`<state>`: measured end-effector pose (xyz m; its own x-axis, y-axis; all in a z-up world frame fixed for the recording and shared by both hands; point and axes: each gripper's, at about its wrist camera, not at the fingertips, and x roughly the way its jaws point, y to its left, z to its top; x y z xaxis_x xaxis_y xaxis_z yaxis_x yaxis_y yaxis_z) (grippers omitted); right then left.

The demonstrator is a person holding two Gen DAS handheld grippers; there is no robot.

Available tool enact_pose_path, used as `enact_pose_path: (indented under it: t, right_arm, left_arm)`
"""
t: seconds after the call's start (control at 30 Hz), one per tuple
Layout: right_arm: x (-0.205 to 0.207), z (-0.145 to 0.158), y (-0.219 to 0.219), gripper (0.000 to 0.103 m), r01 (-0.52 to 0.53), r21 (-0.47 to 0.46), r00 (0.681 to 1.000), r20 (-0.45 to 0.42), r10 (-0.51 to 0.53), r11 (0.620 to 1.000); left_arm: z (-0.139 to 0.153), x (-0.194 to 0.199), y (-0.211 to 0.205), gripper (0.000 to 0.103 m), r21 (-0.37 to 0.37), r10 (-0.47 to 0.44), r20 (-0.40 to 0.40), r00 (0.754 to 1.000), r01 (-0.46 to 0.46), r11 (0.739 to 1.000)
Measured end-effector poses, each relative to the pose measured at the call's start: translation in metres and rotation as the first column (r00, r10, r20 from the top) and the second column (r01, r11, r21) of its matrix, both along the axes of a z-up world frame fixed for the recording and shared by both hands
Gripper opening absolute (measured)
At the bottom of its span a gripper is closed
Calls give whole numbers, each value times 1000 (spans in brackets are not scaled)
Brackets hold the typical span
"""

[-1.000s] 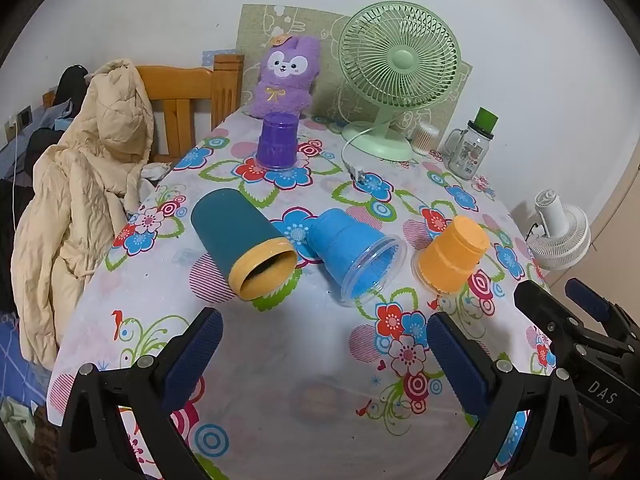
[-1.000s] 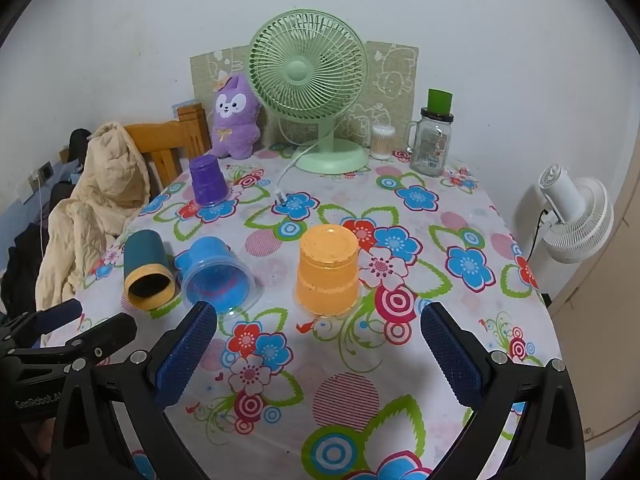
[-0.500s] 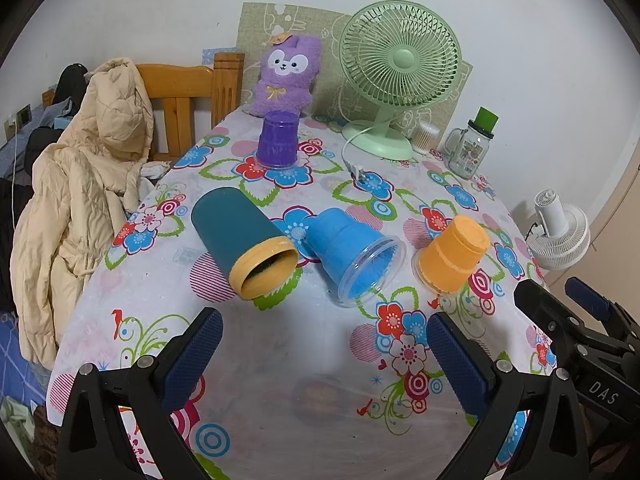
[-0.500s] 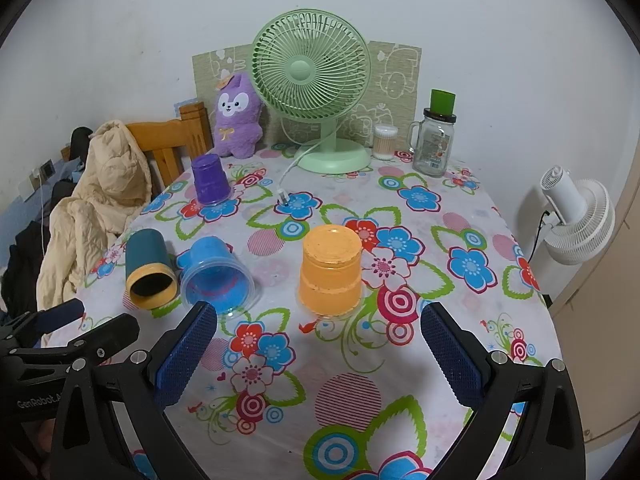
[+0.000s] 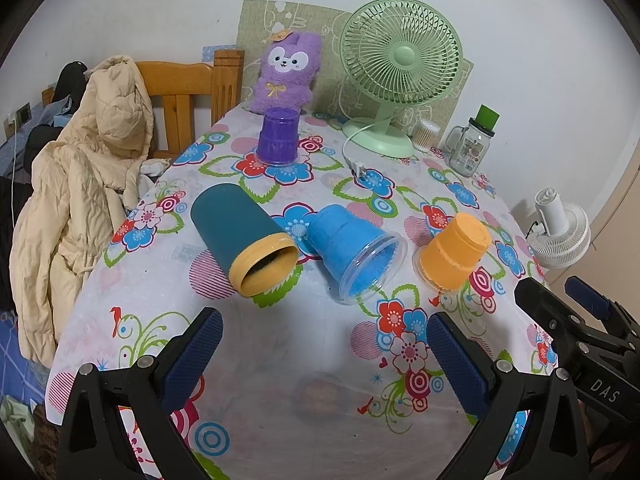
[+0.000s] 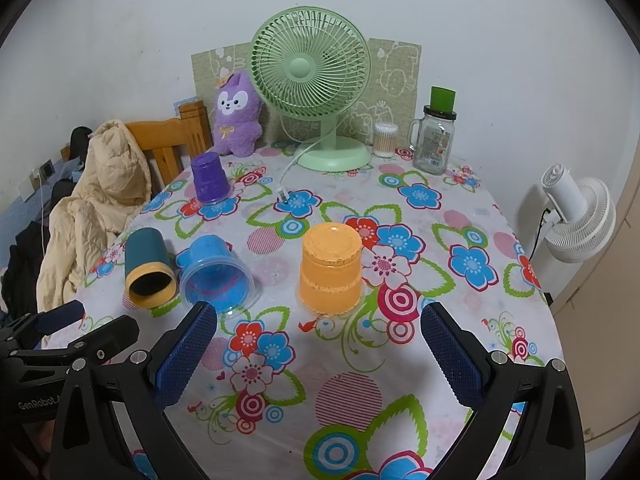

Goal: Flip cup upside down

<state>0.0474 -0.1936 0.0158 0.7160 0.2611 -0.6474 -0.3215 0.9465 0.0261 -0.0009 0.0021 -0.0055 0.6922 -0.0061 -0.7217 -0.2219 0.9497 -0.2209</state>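
Both grippers hang low over the near end of the table, spread wide and holding nothing.

From the left wrist, the left gripper (image 5: 324,350) faces two cups on their sides, mouths toward it: the teal cup (image 5: 240,236) and the blue cup (image 5: 352,248), just beside each other. I think these two need flipping.

From the right wrist, the right gripper (image 6: 318,344) faces the orange cup (image 6: 331,268), already upside down, as is the purple cup (image 6: 209,178) farther back. Four cups in all: two lying, two flipped. I count one green fan (image 6: 310,68).
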Motion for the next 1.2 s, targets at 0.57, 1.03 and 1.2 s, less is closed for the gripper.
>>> enact_pose_path:
  t: [0.57, 1.03, 1.2]
  right_arm:
    - [3, -12, 2, 103, -5, -1, 1000, -22, 5, 1000]
    - [35, -22, 4, 103, -6, -14, 998, -58, 5, 1000]
    - [50, -28, 2, 103, -8, -11, 996, -85, 7, 1000]
  left_arm:
    - [-12, 0, 2, 103, -8, -2, -19, 1000, 1, 1000]
    - [-21, 18, 4, 103, -8, -2, -59, 998, 1, 1000]
    - [-22, 31, 4, 103, -6, -9, -69, 998, 8, 1000]
